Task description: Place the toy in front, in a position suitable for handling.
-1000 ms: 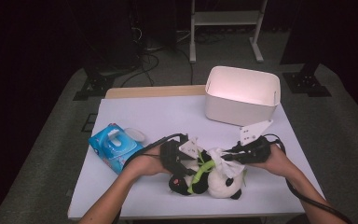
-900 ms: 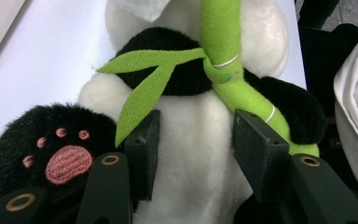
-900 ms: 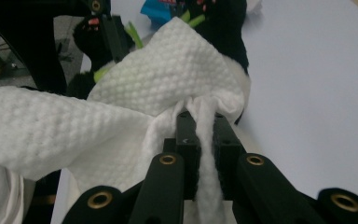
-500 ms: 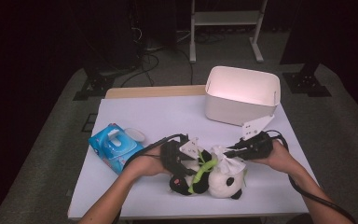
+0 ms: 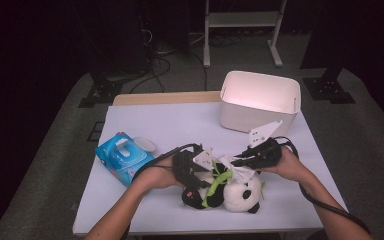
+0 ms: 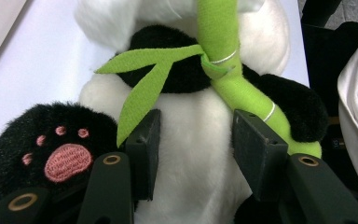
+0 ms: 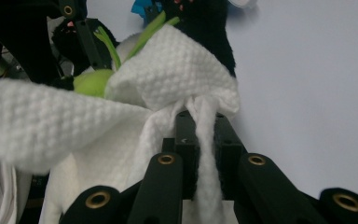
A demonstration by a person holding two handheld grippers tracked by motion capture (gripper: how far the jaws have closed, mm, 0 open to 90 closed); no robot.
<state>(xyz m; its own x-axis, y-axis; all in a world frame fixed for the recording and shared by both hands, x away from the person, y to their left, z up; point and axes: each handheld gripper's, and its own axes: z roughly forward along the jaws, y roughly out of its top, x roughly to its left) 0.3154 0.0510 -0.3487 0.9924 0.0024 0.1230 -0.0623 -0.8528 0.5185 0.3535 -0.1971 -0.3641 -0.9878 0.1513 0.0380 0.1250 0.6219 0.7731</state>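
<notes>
Left gripper (image 6: 193,140) fingers squeeze the plush panda (image 5: 232,192) belly on the bench (image 5: 180,125), right gripper (image 7: 204,135) fingers pinch the white wipe (image 7: 121,107) over it; both are soft, light, so I keep gripping mid-body.

Place: we're in a recording lab | cues: dark room, cables on grey floor (image 5: 180,60) behind the white table (image 5: 180,125), metal stand (image 5: 242,20) beyond its far edge.

dark room, grey carpet floor (image 5: 55,150), white metal stand (image 5: 240,20) behind table (image 5: 180,120)
</notes>
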